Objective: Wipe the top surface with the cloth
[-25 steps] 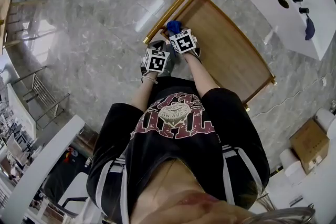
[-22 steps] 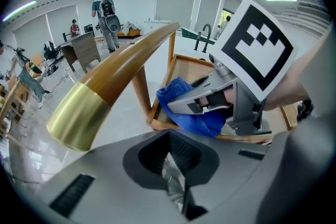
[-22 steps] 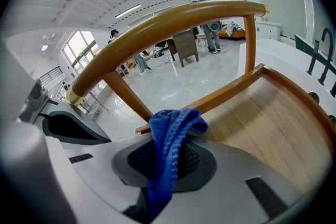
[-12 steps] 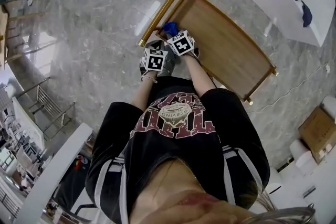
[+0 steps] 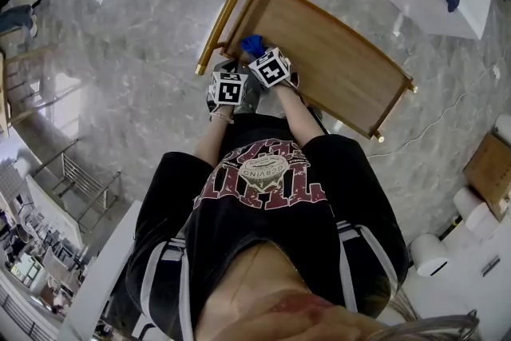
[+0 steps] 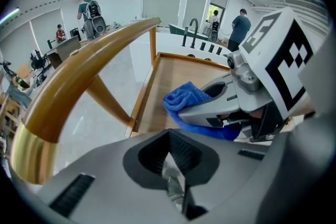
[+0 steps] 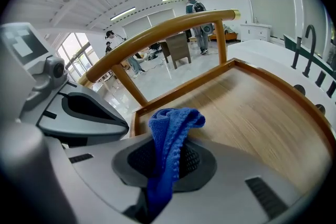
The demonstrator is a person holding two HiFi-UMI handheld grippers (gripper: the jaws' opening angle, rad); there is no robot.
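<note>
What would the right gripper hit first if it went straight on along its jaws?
Probably the wooden top: the blue cloth clamped in the right gripper leads, with that surface just beyond it. Depth is unclear.

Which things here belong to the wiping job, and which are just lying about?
Job: blue cloth, clamped in the right gripper; wooden top; left gripper, fingers shut on nothing.
Lying about: white counter; cardboard box.
</note>
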